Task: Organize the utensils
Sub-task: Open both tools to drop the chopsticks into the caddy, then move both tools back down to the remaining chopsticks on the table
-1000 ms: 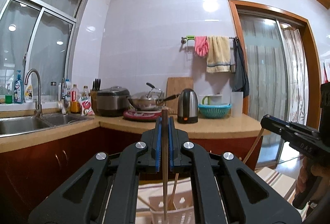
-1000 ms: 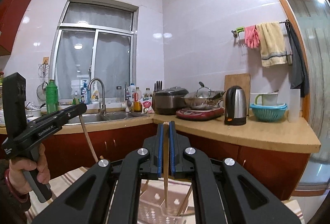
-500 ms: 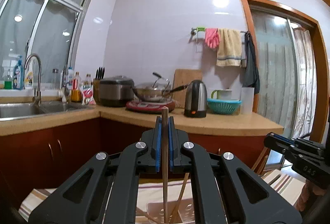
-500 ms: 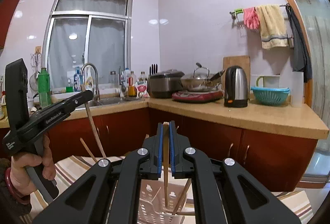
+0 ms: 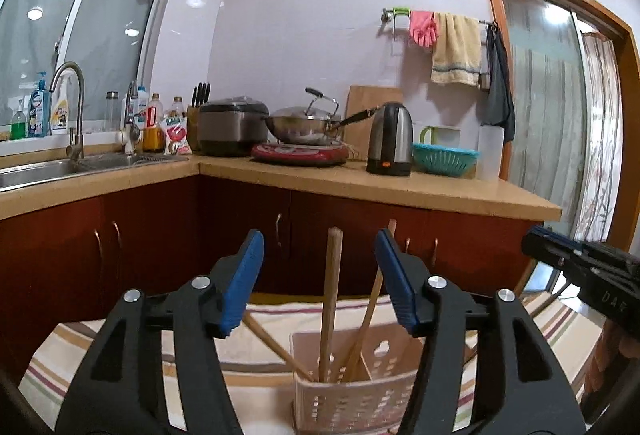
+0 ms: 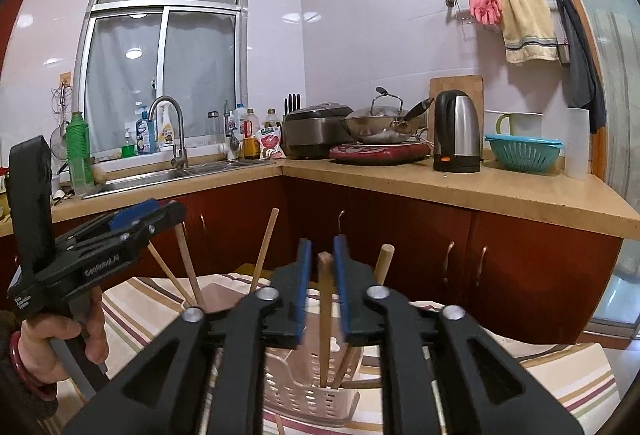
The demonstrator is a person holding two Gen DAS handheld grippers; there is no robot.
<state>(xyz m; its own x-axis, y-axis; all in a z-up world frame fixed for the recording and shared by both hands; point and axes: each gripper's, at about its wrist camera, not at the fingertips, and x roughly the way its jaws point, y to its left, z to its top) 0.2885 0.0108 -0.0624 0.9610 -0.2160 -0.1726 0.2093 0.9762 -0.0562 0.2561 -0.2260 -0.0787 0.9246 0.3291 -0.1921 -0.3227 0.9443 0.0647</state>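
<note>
A pale perforated plastic utensil basket [image 5: 352, 399] stands on a striped cloth and holds several wooden chopsticks. My left gripper [image 5: 319, 279] is open above it; one chopstick [image 5: 332, 299] stands free between its blue pads, its lower end in the basket. My right gripper [image 6: 320, 287] is slightly open around another chopstick [image 6: 326, 319] that stands in the basket [image 6: 296, 391]; the pads do not press it. Each gripper shows in the other's view: the left [image 6: 132, 223], the right [image 5: 580, 267].
The striped cloth [image 5: 120, 351] covers the table. Behind runs an L-shaped counter [image 5: 400, 187] with red cabinets, a sink [image 6: 160, 175], rice cooker [image 5: 232, 127], wok [image 5: 304, 123], kettle [image 5: 390, 139] and teal colander [image 5: 444, 159]. A door [image 5: 560, 115] is at right.
Both grippers lowered toward the basket. The left opened wide and let go of its chopstick, which now stands in the basket. The right has begun opening around its chopstick.
</note>
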